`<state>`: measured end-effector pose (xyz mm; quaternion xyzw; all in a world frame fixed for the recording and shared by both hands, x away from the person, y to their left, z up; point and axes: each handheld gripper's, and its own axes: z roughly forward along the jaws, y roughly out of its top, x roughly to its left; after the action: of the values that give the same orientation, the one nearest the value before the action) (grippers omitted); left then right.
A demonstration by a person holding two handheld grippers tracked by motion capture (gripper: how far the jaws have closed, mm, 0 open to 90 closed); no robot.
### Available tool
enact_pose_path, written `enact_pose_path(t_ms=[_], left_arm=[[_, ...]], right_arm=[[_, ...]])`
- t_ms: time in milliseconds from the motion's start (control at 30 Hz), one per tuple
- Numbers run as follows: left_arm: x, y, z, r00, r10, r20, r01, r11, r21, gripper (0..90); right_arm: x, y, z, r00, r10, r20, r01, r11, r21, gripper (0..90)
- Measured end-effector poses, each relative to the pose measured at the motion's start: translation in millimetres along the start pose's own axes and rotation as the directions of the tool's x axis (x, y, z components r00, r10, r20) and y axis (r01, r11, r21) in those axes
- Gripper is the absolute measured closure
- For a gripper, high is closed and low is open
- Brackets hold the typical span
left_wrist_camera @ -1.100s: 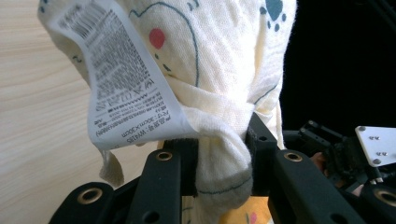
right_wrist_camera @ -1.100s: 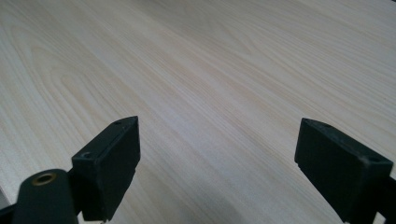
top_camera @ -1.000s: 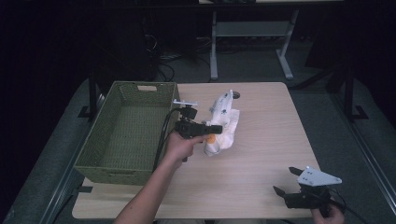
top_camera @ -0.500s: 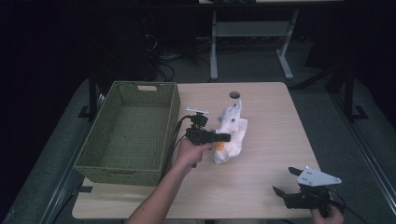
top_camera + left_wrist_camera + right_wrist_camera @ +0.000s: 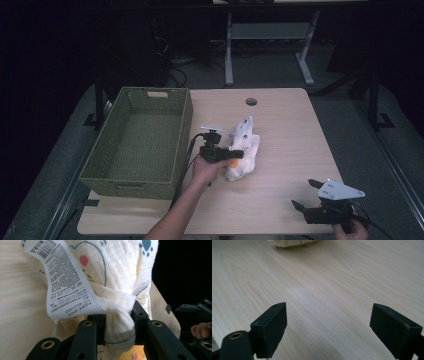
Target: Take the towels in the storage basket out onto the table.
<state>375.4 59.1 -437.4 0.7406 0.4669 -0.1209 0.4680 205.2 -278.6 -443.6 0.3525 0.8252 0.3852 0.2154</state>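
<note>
Left gripper (image 5: 234, 154) clamped on a bunched fold of cream cloth (image 5: 242, 148), seen near the middle of the desk (image 5: 290, 130) in the high view. Held by a left hand (image 5: 205, 171) reaching in from the near edge, with a black cable trailing back along the forearm. Seen up close in the left gripper view (image 5: 119, 323): jaws pinching a twisted wad of cloth (image 5: 117, 270) between them, fabric soft and cream, printed with dark outlines, a red spot and blue paw marks. White care label (image 5: 65, 280) with barcode and small print hanging off the cloth to the left of the pinch, over pale wood. Cloth lying crumpled on the desk just beside the right wall of a green woven basket (image 5: 140, 142), which sits along the left edge.

Right gripper (image 5: 306, 195) well apart from the cloth, by the near right corner, jaws spread wide, grey three-cornered plate on top, held by a right hand (image 5: 352, 229) at the near edge. Gaping the same way in the right gripper view (image 5: 337, 327), over bare wood grain, with a bit of the cloth (image 5: 292, 243) at the top edge. Round cable hole (image 5: 251, 102) near the far edge.
</note>
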Motion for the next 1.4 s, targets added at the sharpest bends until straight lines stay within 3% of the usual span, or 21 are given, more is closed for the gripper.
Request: enact_pose_path(t_ms=[233,533,600,900,967,1400], left_arm=[[2.1,-4.7,3.6,0.9974,0.019,-0.069,-0.019,0.9998,0.003,70.4],[0.4,-7.8,3.1,0.9961,0.031,-0.082,-0.032,0.9995,-0.005,62.2],[-0.7,-9.0,2.0,0.9968,0.024,-0.076,-0.025,0.9995,-0.016,56.8],[-7.5,-10.1,-8.0,0.9971,0.047,-0.060,-0.051,0.9969,-0.060,51.3],[-9.1,-10.7,-12.2,0.9950,0.062,-0.077,-0.068,0.9953,-0.069,47.3],[-12.5,-25.6,-32.8,0.9935,0.103,-0.048,-0.108,0.9873,-0.116,41.7]], right_arm=[[0.1,-0.2,-0.3,1.0000,0.005,0.000,-0.005,1.000,-0.002,13.9],[2.3,0.6,-0.1,1.0000,-0.003,0.001,0.003,1.000,-0.003,14.0],[2.5,0.8,-0.1,1.0000,-0.003,0.001,0.003,1.000,-0.004,13.9],[2.4,0.7,-0.3,1.0000,0.000,0.004,0.000,1.000,-0.003,13.9],[2.3,0.7,-0.1,1.0000,-0.003,0.005,0.003,1.000,-0.002,13.9],[3.2,1.5,2.7,1.0000,-0.005,0.003,0.005,1.000,0.009,13.9]])
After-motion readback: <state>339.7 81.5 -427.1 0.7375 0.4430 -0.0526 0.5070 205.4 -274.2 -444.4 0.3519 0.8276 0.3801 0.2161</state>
